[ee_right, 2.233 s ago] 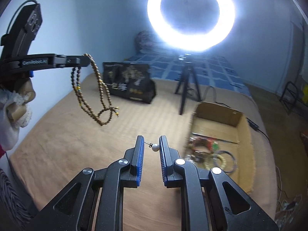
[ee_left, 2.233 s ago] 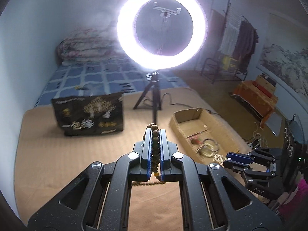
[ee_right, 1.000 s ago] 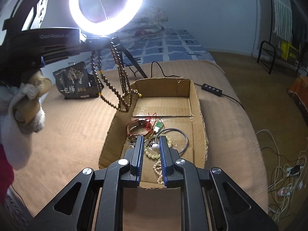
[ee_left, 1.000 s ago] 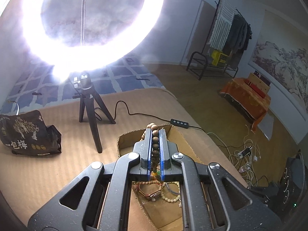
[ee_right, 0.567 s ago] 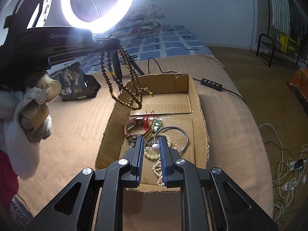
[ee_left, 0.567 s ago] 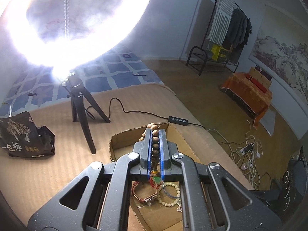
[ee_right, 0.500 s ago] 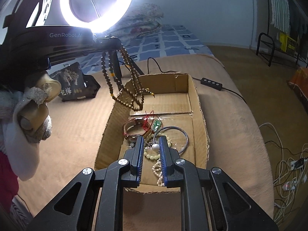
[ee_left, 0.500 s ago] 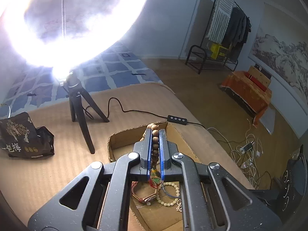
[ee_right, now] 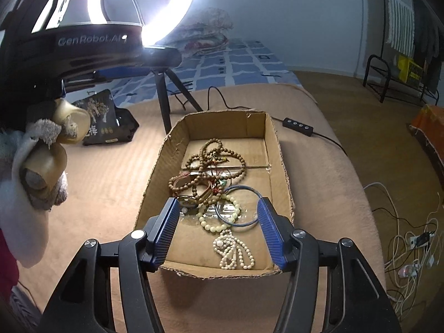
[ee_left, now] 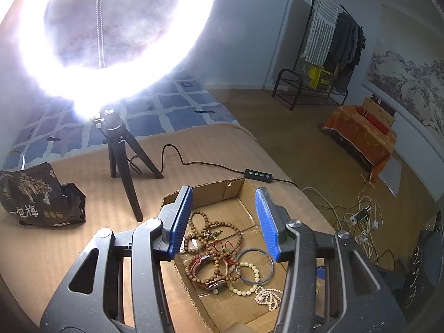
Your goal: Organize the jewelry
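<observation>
1. Jewelry lay collected in the cardboard box [ee_right: 280, 149] on the tan bed cover [ee_right: 111, 172]. No piece showed on the cover outside the box in either view.
2. The left gripper [ee_left: 226, 220] stood wide open above the box with nothing between its blue pads [ee_left: 181, 219]. In the right wrist view its body crossed the frame at 10 o'clock, held in a gloved hand [ee_right: 41, 166].
3. The right gripper [ee_right: 217, 230] was equally spread and held nothing. It hovered over the near end of the box.
4. The brown bead necklace [ee_right: 215, 161] rested in loose loops toward the far end of the box, at 12 o'clock from the right gripper. It overlapped a smaller brown bracelet [ee_right: 181, 180].
5. The pearl strand [ee_right: 233, 251] lay at the near end, directly between the right gripper's pads. It was apart from the pale green bead bracelet [ee_right: 219, 217] and the blue bangle [ee_right: 238, 206], which overlapped one another at mid-box.
6. Progress assessment: gathering appeared finished, since both tools were empty and every visible piece was boxed.
7. Remaining work, if any, was judged to be separating the tangled pile. The frames could not confirm whether further pieces lay out of view.
8. A ring light [ee_left: 111, 27] on its tripod [ee_left: 122, 161] stood at 11 o'clock from the box, beside a dark snack bag [ee_left: 36, 197].
</observation>
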